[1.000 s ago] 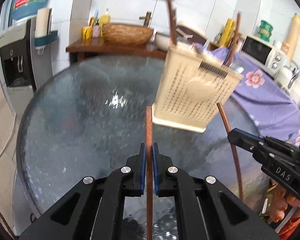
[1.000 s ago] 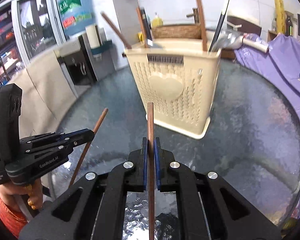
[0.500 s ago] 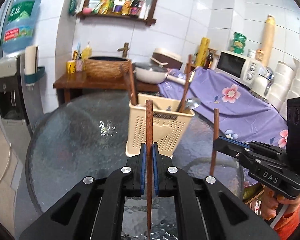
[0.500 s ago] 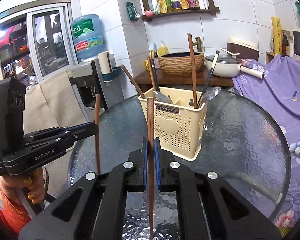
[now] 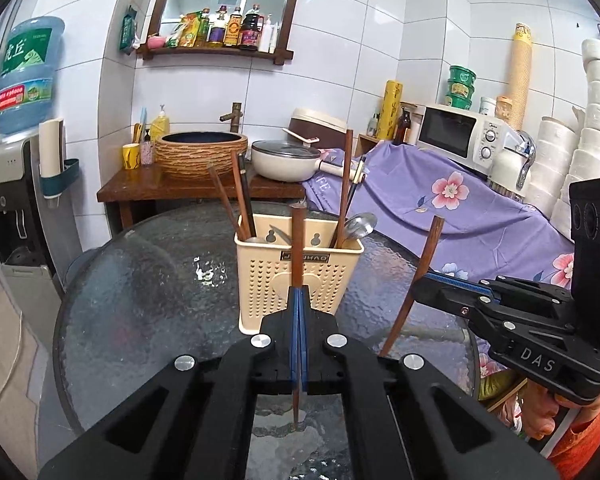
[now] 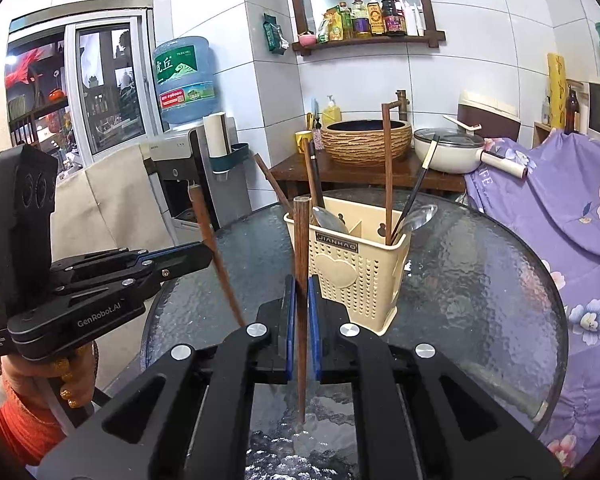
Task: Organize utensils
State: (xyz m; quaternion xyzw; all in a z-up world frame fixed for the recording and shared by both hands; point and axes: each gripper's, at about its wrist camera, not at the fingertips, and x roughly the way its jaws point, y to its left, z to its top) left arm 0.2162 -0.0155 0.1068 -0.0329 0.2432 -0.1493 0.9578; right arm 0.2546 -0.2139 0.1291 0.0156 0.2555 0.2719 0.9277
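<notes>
1. My left claw [image 5: 299,300] is clamped on a dark brown wooden chopstick [image 5: 297,252]; its long axis runs upright, thick end up, thin tip down over the round textured-glass desk [image 5: 140,280].
2. My right claw [image 6: 299,292] pinches a second brown wooden chopstick [image 6: 301,248], also upright, its tapered tip pointing down at the desk's near edge.
3. The cream perforated plastic utensil holder [image 6: 356,276] stands near the desk's centre, beyond both claws.
4. In it, more chopsticks and a steel spoon [image 6: 418,216] lean handle-down or tip-down, splaying outward.
</notes>
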